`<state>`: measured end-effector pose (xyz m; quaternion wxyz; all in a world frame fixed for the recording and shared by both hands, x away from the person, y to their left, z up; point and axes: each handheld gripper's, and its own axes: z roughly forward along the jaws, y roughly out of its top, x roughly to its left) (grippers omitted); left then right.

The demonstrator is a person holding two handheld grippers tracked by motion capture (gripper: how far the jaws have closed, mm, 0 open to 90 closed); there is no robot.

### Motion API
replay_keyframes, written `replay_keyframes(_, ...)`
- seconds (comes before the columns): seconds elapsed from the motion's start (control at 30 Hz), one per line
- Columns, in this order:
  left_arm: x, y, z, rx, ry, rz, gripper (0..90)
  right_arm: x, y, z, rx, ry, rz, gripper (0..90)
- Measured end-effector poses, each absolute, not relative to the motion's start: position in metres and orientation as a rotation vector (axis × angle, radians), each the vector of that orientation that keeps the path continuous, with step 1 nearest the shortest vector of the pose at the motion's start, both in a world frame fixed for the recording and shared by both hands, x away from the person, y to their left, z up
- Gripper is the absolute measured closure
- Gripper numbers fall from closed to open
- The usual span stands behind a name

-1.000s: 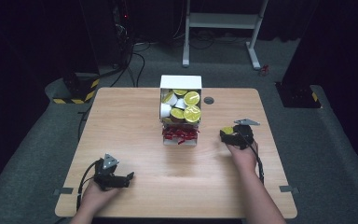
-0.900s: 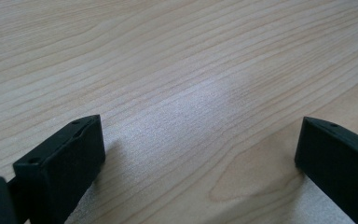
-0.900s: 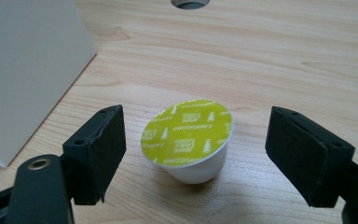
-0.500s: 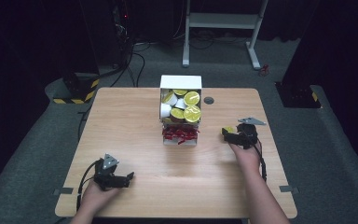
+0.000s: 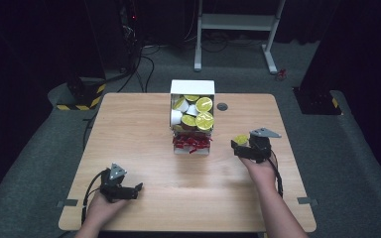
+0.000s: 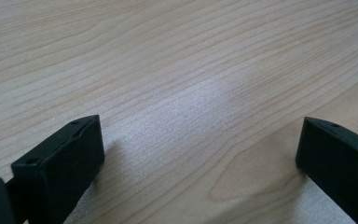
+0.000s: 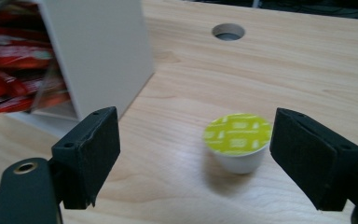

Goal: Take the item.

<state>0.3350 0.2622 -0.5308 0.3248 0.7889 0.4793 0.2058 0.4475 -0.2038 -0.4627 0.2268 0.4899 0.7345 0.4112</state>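
Evidently the small coffee pod [image 7: 237,142] with the yellow-green foil lid is the thing in play: it stands upright on the counter [image 5: 144,124], alone, just off the right side of the white dispenser box [image 5: 192,88] and between the spread fingers [image 7: 93,154] of the right gripper [image 5: 242,148], which touch it on neither side. It looks light and thin-walled, the sort of plastic cup that would dent under a hard squeeze and skid on the smooth wood if nudged from one side only. The foil top seems the weak part, so I would take it across the white tapered body, below the rim, with a gentle, even close. The left gripper [image 5: 129,191] sits well apart near the front left of the counter, its fingers [image 6: 65,161] spread wide over bare wood.
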Motion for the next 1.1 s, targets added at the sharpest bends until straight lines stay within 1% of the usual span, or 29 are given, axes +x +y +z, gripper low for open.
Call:
replay_keyframes(0.47, 0.336, 0.262, -0.531, 2.065, 1.26, 0.534, 0.2, 0.392, -0.164, -0.458, 1.205, 2.12, 1.145, 14.1)
replay_keyframes(0.57, 0.336, 0.262, -0.531, 2.066, 1.26, 0.534, 0.2, 0.378, -0.156, -0.466, 1.185, 2.138, 1.14, 14.4)
replay_keyframes(0.7, 0.336, 0.262, -0.531, 2.064, 1.261, 0.538, 0.0, 0.366, -0.147, -0.488, 1.194, 2.202, 1.078, 14.4)
replay_keyframes(0.87, 0.336, 0.262, -0.531, 2.065, 1.259, 0.538, 0.1, 0.358, -0.142, -0.518, 1.221, 2.277, 0.972, 14.6)
replay_keyframes(0.9, 0.336, 0.262, -0.531, 2.065, 1.259, 0.536, 0.1, 0.358, -0.141, -0.523, 1.224, 2.288, 0.948, 13.5)
replay_keyframes(1.03, 0.336, 0.262, -0.531, 2.066, 1.256, 0.537, 0.2, 0.359, -0.138, -0.525, 1.254, 2.278, 0.927, 14.2)
replay_keyframes(1.07, 0.336, 0.262, -0.531, 2.068, 1.254, 0.539, 0.2, 0.36, -0.137, -0.525, 1.268, 2.262, 0.923, 13.2)
replay_keyframes(1.1, 0.336, 0.262, -0.531, 2.068, 1.254, 0.538, 0.2, 0.36, -0.133, -0.526, 1.289, 2.248, 0.911, 10.4)
